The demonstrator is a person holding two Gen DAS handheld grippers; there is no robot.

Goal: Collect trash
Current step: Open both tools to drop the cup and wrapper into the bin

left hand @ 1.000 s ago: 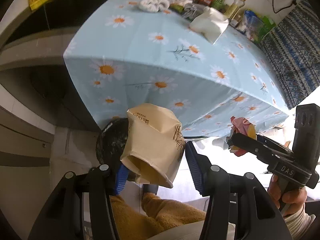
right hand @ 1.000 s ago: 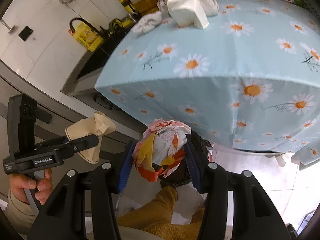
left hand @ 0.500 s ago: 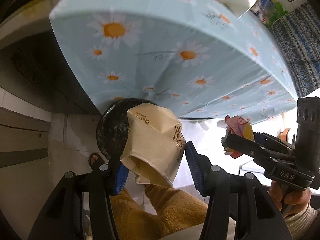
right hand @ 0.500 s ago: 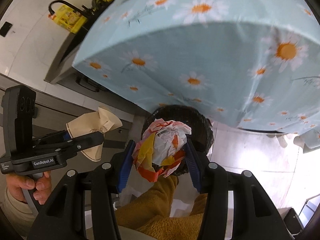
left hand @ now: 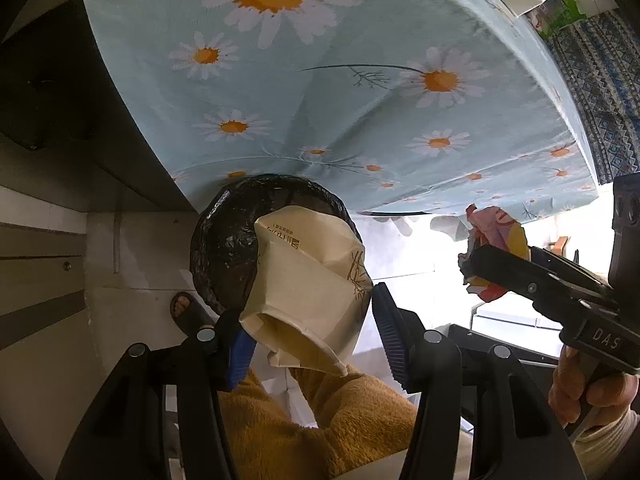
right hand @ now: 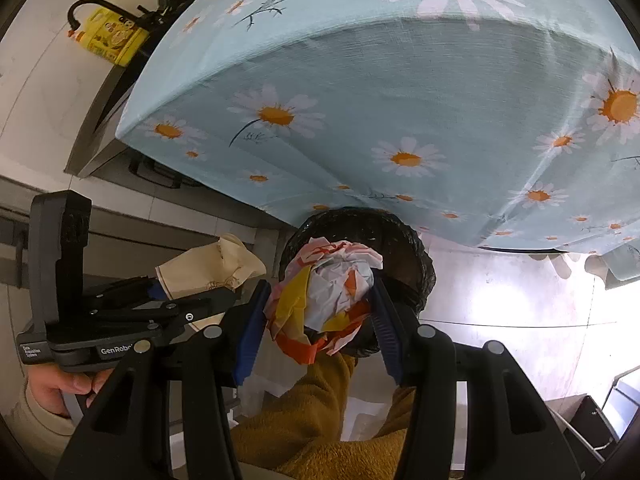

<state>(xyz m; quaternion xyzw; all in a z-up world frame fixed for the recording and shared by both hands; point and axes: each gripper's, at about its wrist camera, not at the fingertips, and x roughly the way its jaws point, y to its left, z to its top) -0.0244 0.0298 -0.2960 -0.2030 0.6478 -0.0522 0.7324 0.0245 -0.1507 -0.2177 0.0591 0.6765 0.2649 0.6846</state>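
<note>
My left gripper (left hand: 310,328) is shut on a crushed beige paper cup (left hand: 308,280) and holds it above a round bin lined with a black bag (left hand: 224,240) on the floor under the table edge. My right gripper (right hand: 318,318) is shut on a crumpled red, yellow and white wrapper (right hand: 328,296), held over the same bin (right hand: 416,256). The wrapper (left hand: 492,236) in the right gripper also shows at the right of the left wrist view. The cup (right hand: 208,268) in the left gripper shows at the left of the right wrist view.
A table with a light blue daisy cloth (left hand: 360,80) overhangs the bin. Grey cabinets (left hand: 40,240) stand at the left. A sandalled foot (left hand: 186,308) is next to the bin. A yellow canister (right hand: 108,40) sits on the counter. White floor tiles (right hand: 500,304) lie to the right.
Both grippers have dropped below the table edge and moved closer to the bin, each still holding its piece of trash. The tabletop has left view.
</note>
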